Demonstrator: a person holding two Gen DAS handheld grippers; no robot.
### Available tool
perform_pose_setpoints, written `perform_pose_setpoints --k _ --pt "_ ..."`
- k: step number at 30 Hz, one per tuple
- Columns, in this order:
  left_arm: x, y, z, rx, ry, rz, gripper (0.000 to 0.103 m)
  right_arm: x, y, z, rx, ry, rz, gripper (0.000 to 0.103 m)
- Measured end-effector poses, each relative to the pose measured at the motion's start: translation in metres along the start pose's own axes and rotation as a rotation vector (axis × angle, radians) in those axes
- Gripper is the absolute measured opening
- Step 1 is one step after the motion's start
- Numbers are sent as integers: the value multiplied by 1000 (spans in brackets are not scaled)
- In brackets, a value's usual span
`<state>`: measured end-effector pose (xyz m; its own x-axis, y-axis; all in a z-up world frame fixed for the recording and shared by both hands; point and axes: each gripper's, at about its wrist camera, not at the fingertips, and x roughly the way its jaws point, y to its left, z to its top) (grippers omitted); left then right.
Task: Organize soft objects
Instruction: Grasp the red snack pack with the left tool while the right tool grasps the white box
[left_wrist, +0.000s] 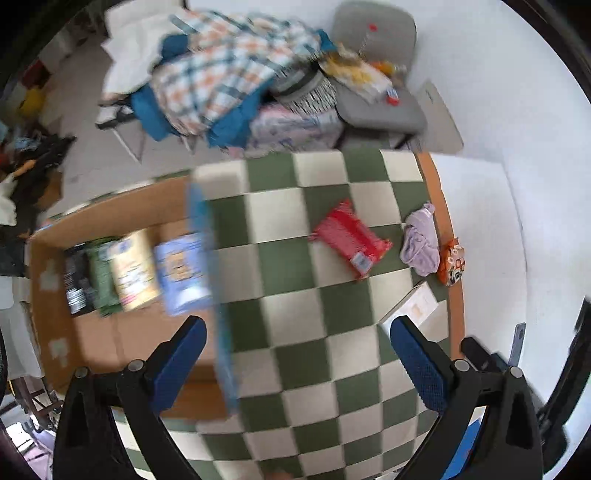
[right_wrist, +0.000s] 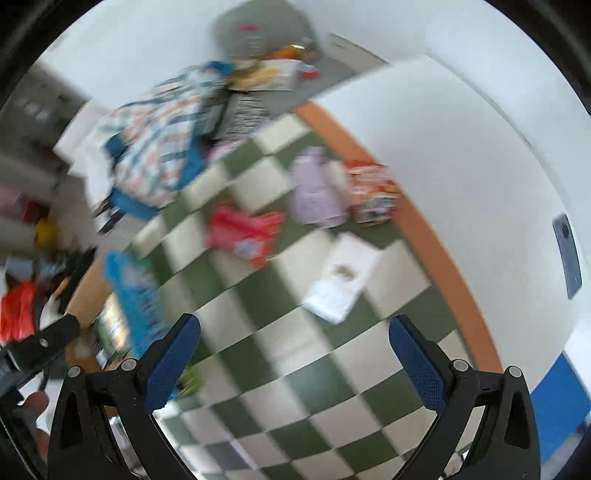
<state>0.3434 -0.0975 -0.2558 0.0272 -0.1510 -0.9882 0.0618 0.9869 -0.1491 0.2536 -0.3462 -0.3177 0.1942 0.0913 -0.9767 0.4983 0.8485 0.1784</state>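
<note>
Overhead, my left claw (left_wrist: 298, 363) and right claw (right_wrist: 293, 360) both hang released, holding nothing. Red packet (left_wrist: 351, 243), lilac cloth (left_wrist: 421, 240) and patterned pouch (left_wrist: 451, 266) lie at one o'clock on the checkered worktop (left_wrist: 295, 295); cardboard box (left_wrist: 51, 295) at nine, presumably their destination.

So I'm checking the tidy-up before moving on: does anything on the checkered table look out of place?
Yes. Several packs stand filed in the cardboard box, but the red pack, a crumpled lilac cloth and an orange patterned pouch lie loose on the checkered cloth; the pouch sits at the table's edge. Both grippers, left and right, are open and empty.
</note>
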Motion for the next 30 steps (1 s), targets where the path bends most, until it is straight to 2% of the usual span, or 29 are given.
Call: perform_pose_setpoints --k 3,5,7,11,15,16,19,22,25,26,27,28,30 --pt "45 -14 31 -56 101 -84 102 34 -34 21 73 44 -22 103" --pt "78 -17 49 -137 169 -133 98 55 -49 29 109 63 -40 103" --pt "106 -20 62 -199 237 -159 83 78 -60 35 151 95 -50 103" --pt "152 -29 82 -258 312 -127 82 121 -67 40 194 167 -46 103" --pt "185 -37 94 -271 360 -87 82 150 -67 47 199 185 -74 103" --pt "191 -38 96 -252 379 -111 82 152 -67 48 203 187 -77 103" --pt "209 -42 97 -275 418 -108 82 167 -66 51 213 202 -82 103" --pt "209 -53 96 -205 389 -51 79 181 -62 53 200 225 -91 101" --pt "201 -66 85 -65 353 11 60 192 -52 50 152 238 -122 99" --pt "199 -68 79 -32 353 20 57 195 -48 46 132 240 -138 95" --pt "197 -70 73 14 346 42 56 200 -46 42 103 251 -155 89" --pt "195 -71 68 53 338 66 56 202 -44 39 87 262 -164 89" --pt "193 -73 59 119 318 113 56 201 -40 31 37 243 -191 81"
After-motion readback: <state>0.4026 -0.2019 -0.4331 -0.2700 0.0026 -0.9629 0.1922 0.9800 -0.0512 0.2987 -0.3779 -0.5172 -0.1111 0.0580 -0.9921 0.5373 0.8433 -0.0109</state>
